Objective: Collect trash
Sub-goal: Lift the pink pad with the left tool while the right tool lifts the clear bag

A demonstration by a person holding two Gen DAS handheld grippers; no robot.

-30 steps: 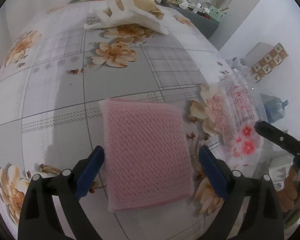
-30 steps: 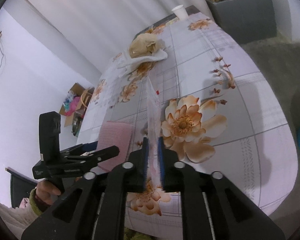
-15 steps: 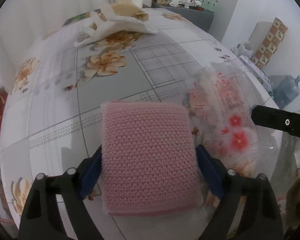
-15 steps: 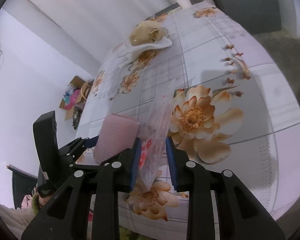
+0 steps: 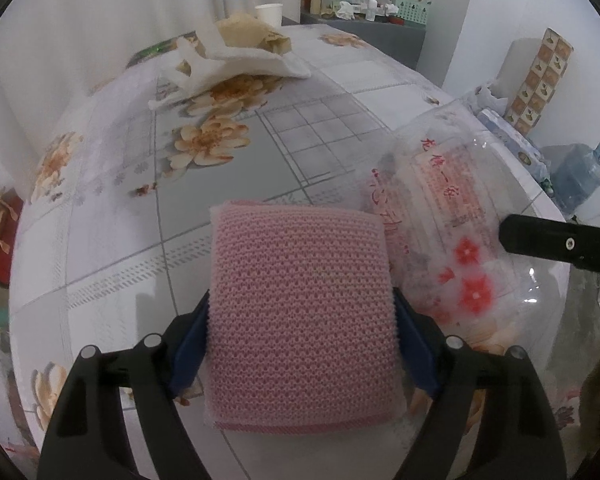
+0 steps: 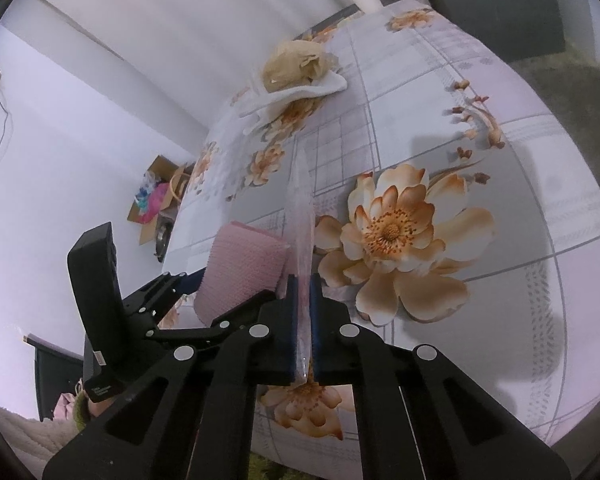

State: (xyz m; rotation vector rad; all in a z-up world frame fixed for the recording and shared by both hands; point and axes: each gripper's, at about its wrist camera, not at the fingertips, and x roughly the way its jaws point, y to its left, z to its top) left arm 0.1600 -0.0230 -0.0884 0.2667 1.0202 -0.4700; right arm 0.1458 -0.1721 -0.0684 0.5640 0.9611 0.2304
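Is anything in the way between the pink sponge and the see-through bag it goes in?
Nothing visible is. The left gripper holds the pink sponge right beside the clear bag, which the right gripper pinches by its edge. Whether the bag's mouth is open cannot be told.

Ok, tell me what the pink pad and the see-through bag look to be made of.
Pink pad: apparently a synthetic knitted mesh, matte; regular honeycomb stitches and fuzzy edges show, possibly over a sponge.
See-through bag: thin clear plastic film, glossy; the tablecloth shows through it, with creases, glints and red printing.
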